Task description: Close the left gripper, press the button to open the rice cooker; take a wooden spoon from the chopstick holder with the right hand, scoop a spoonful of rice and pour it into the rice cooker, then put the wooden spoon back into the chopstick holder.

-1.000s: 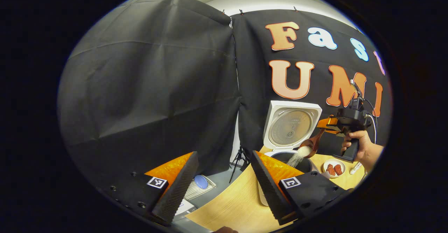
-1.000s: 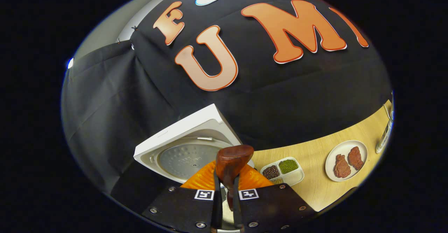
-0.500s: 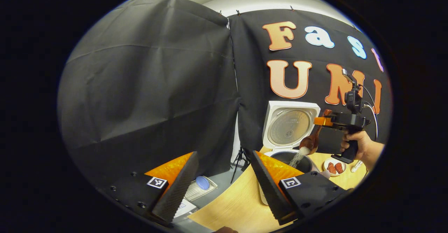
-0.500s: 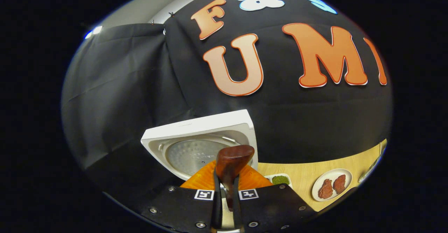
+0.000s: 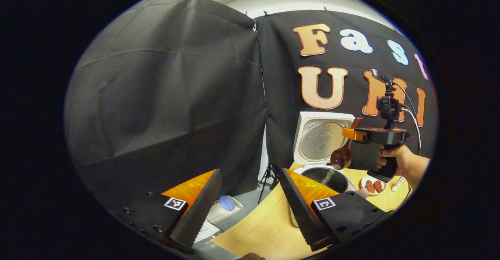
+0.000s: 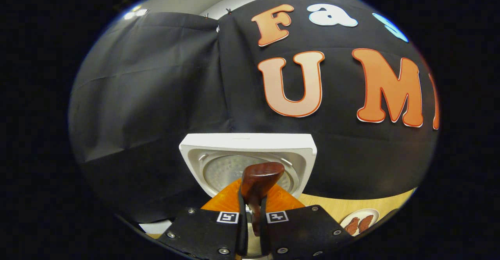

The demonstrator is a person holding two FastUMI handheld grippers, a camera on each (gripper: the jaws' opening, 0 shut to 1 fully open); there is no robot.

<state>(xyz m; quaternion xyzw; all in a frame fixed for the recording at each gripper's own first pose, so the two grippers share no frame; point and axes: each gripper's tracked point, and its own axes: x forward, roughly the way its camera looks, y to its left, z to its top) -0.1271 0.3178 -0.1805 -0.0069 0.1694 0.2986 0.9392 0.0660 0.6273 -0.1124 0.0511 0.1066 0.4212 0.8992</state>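
The white rice cooker (image 5: 318,170) stands open on the wooden table, its lid (image 5: 323,137) raised upright; the lid (image 6: 248,154) also faces me in the right gripper view. A hand holds my right gripper (image 5: 353,133) above the pot, shut on the handle of a dark wooden spoon (image 5: 341,157). The spoon hangs bowl-down, and a thin trickle of rice (image 5: 327,177) falls into the pot. In the right gripper view the spoon's handle end (image 6: 259,180) sticks up between the shut fingers of my right gripper (image 6: 252,225). My left gripper (image 5: 250,205) is open, low and well left of the cooker.
A small plate of red meat pieces (image 5: 373,185) lies right of the cooker, and the same plate (image 6: 357,223) is at the lower right in the right gripper view. A tripod (image 5: 267,176) and a white scale with a blue disc (image 5: 224,205) sit below the table's left edge (image 5: 254,213).
The right gripper rose and tipped the spoon further, bowl now pointing down. The stream of rice thinned to a trickle. The left gripper stayed put.
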